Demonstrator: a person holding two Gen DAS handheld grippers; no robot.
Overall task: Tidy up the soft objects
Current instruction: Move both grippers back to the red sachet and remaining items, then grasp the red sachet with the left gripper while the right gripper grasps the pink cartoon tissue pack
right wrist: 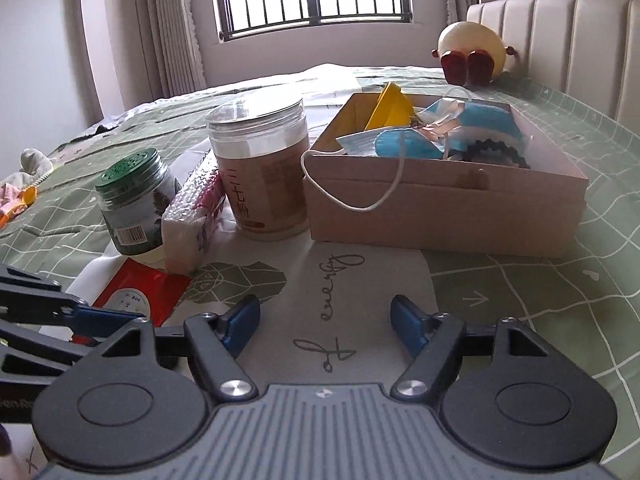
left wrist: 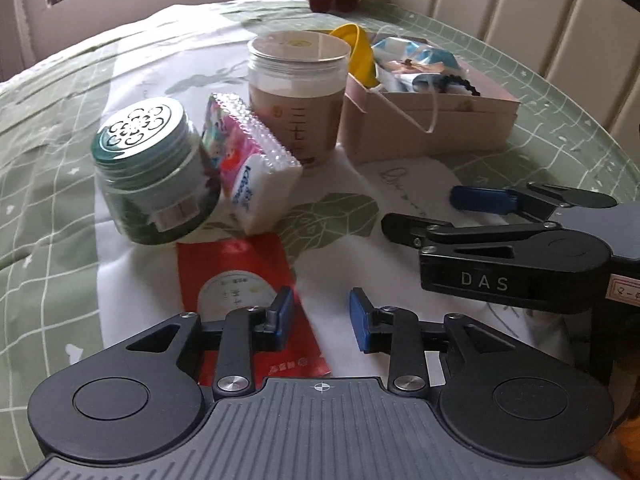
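Both grippers, left (left wrist: 322, 318) and right (right wrist: 325, 322), hover jaws apart, empty, mid-bed; tissue pack (left wrist: 252, 160) needs a gentle squeeze into the box (right wrist: 440, 208).

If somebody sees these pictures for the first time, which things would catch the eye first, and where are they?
Probably the pink cardboard box on the right of the bed, filled with blue masks and something yellow. Left of it stand a big clear jar, a tilted tissue pack and a green-lidded jar. A red packet lies flat just before the open left gripper.
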